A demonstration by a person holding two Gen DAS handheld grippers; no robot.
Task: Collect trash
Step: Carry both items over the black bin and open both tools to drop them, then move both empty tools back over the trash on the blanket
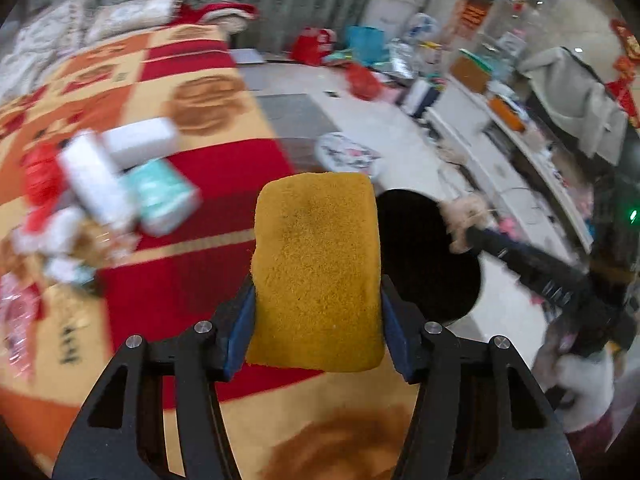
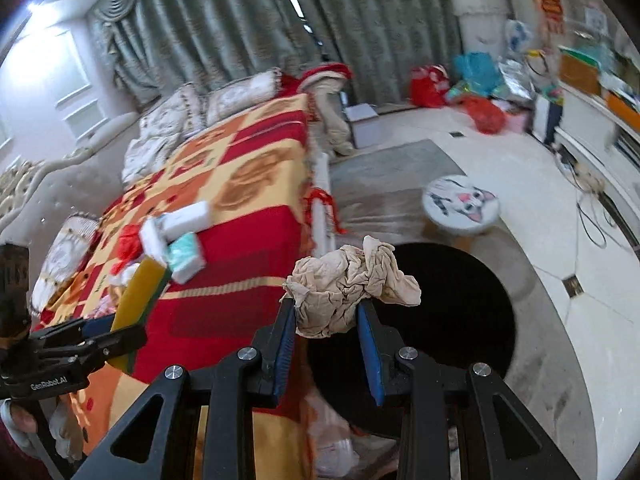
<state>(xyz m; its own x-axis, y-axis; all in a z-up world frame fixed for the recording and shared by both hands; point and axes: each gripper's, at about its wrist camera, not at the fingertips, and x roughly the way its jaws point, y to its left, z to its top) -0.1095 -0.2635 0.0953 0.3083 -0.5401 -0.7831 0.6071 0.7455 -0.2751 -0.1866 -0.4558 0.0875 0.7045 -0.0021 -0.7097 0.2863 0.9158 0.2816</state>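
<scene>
Both hands are loaded at once here: the left gripper (image 1: 316, 312) is clamped on a yellow sponge (image 1: 316, 268), pads pressed to its two long sides, the sponge sticking straight out ahead of the fingers, while the right gripper (image 2: 326, 312) is clamped on a crumpled beige tissue (image 2: 352, 288) that bulges above and ahead of its blue pads. And just past the tissue, ahead and slightly right of the right gripper's tips, there is the dark round mouth of the trash bin (image 2: 460, 312) on the floor, so that piece looks close to its drop. From the left gripper's side the same bin (image 1: 424, 252) sits just right of the sponge, with the sponge over the edge of the patterned bedspread (image 1: 200, 184) and not yet over the opening. So I'd call this mid-task: two pieces picked up and on their way, neither released. Left of the left gripper, farther out on the bedspread, a heap remains (white packs (image 1: 140, 144), a teal tissue pack (image 1: 168, 196), something red (image 1: 40, 180), bits of wrapper, all blurred). Which of those count as trash I can't tell, but several more trips look likely.
</scene>
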